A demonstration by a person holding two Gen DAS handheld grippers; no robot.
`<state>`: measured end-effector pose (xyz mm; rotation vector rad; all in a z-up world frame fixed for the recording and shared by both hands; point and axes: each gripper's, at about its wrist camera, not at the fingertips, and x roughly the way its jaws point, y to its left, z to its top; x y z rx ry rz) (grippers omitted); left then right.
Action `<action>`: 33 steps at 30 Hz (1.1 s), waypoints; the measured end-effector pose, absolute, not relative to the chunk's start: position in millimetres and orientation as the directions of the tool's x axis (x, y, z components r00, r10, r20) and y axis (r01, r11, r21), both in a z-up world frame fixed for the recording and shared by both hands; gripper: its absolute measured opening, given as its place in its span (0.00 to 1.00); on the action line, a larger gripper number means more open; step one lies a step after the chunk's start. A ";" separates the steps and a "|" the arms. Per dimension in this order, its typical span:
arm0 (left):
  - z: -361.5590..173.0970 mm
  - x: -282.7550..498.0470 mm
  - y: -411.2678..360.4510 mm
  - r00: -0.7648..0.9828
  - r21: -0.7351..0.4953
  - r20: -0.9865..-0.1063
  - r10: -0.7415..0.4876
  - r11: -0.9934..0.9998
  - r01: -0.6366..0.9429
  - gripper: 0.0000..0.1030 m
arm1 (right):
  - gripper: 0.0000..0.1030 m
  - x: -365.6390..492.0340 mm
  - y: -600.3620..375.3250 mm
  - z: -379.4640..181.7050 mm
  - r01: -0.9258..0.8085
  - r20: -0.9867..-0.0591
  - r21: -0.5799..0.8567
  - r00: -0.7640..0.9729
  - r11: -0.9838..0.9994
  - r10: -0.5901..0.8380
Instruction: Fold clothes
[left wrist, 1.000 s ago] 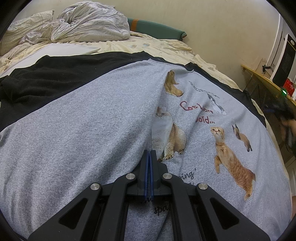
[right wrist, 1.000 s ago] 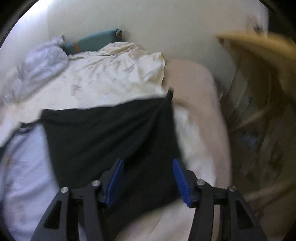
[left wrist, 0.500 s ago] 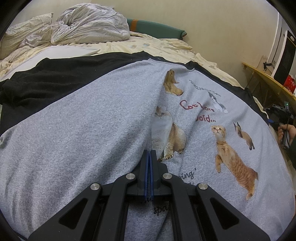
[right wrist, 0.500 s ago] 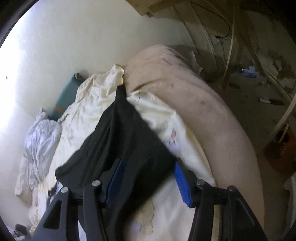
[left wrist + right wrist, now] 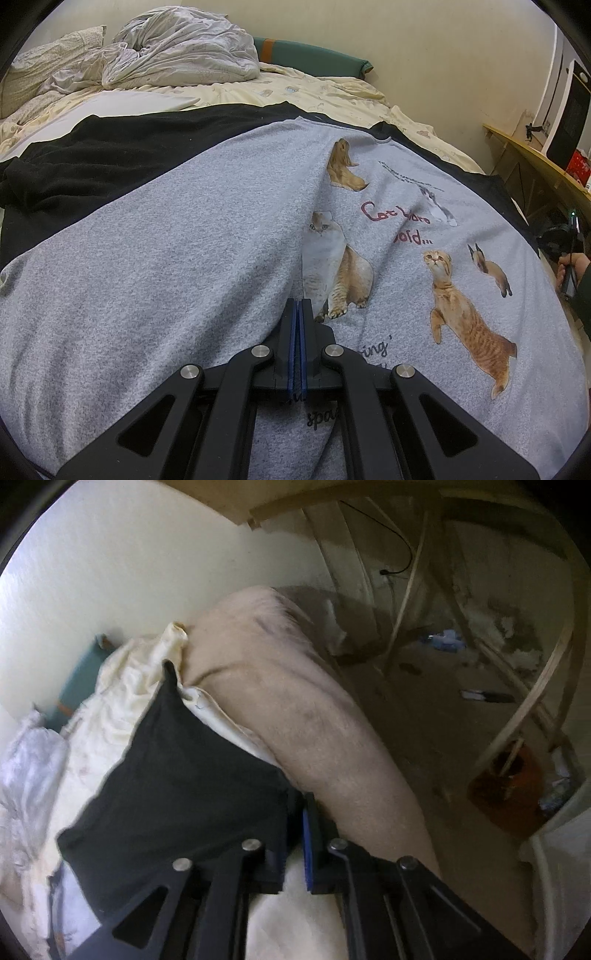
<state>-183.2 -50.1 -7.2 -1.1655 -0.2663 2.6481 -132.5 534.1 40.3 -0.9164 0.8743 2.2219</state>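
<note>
Spread wide over a rumpled cream-sheeted bed [image 5: 332,96]: a grey marl raglan shirt with black sleeves and printed cats [image 5: 166,258], chest up, one black sleeve [image 5: 92,158] trailing toward the far left, the other black sleeve [image 5: 177,768] lying near the mattress edge on the right. Biggest risk, by judgement: dragging the whole shirt off square, since the body is pinned only at one bunched ridge down its middle and any sideways tug on a sleeve could skew it. Next: slipping the sleeve off the bed edge toward the cluttered floor [image 5: 443,686] if the pinch catches too little cloth. Left gripper [image 5: 297,321] fully closed, blue pads together at the raised grey ridge, though whether fabric is actually caught between them cannot be told. Right gripper [image 5: 295,834] closing, jaws narrowed to a slim gap at the sleeve's edge, black cloth at the left finger, grip not yet confirmed; possible also to nip the cream sheet underneath along with it.
</note>
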 end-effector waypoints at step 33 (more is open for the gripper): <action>44.4 -192.7 -97.6 -0.585 -0.365 -0.732 0.349 -0.926 -0.095 0.21 | 0.80 -138.2 124.7 12.2 0.073 -0.757 -0.021 -0.653 -0.997 -0.032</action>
